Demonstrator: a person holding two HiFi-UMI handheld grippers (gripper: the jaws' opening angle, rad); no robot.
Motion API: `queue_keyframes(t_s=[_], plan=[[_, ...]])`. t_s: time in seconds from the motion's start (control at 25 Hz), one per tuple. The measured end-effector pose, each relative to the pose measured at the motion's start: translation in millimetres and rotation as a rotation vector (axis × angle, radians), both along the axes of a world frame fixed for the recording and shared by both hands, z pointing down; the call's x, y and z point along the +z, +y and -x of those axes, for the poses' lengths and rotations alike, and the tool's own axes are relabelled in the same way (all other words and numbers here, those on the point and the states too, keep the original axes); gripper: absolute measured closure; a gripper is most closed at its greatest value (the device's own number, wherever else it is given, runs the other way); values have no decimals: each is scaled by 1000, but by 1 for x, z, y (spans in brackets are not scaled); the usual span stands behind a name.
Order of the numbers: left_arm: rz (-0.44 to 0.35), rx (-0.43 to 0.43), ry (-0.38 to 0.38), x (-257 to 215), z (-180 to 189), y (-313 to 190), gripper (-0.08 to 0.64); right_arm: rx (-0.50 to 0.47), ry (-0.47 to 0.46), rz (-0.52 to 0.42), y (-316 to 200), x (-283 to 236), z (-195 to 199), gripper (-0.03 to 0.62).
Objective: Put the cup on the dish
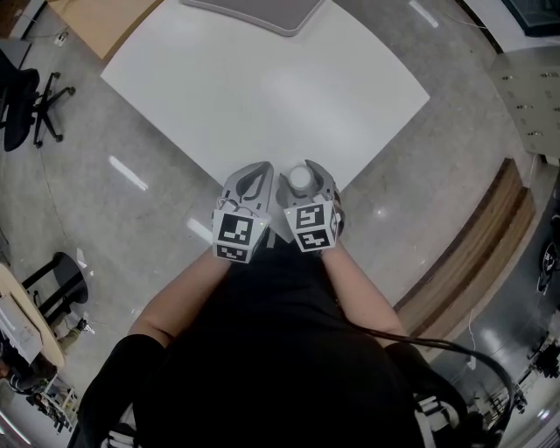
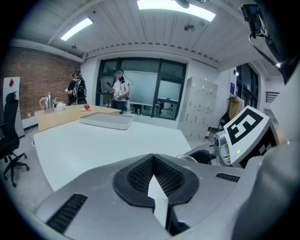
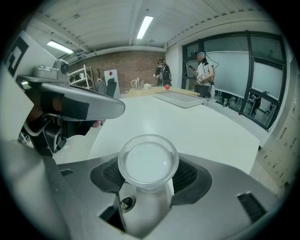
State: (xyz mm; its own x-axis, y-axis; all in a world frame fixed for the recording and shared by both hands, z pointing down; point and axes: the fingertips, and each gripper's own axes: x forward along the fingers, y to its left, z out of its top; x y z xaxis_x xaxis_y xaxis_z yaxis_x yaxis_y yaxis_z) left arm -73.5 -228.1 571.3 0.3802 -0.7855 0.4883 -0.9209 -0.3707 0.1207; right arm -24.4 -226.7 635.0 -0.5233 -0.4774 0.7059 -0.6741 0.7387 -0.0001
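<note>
Right hand-held gripper (image 3: 147,177) pinches the clear cup (image 3: 148,161) upright, left hand-held gripper (image 2: 153,161) pressed together empty; seemingly mid-transport, next needing a carry across the surface (image 1: 262,96) to the far grey dish (image 1: 254,13).

1. The clear round cup (image 3: 147,163) is see-through glass or plastic, I cannot tell which. It is smooth and glossy, and its bottom looks cloudy.
2. The grey right gripper (image 3: 147,180) has a smooth, matt plastic shell. Its black pads (image 3: 190,174) are rough, with a fine mesh texture.
3. The grey left gripper (image 2: 153,180) has the same matt plastic shell and meshed pads.
4. The white table top (image 1: 262,87) is smooth and matt, with only a faint sheen.
5. The grey floor (image 1: 114,188) is polished and glossy, with bright streaks of light on it.
6. The shallow grey tray (image 2: 107,121) looks smooth and matt.
7. The red brick wall (image 2: 33,79) is rough.
8. The light wooden counter (image 2: 61,115) looks smooth.
</note>
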Motion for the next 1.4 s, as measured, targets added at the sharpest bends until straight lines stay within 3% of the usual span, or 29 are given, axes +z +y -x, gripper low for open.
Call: queue_keyframes(t_s=[0.56, 1.04, 1.4], plan=[[-100, 15, 5, -44, 19, 10, 552, 20, -45, -66, 8, -68, 20, 333], [-233, 53, 24, -118, 32, 26, 552, 48, -86, -132, 21, -155, 30, 333], [-282, 73, 31, -149, 31, 36, 552, 59, -114, -180, 25, -194, 33, 333]])
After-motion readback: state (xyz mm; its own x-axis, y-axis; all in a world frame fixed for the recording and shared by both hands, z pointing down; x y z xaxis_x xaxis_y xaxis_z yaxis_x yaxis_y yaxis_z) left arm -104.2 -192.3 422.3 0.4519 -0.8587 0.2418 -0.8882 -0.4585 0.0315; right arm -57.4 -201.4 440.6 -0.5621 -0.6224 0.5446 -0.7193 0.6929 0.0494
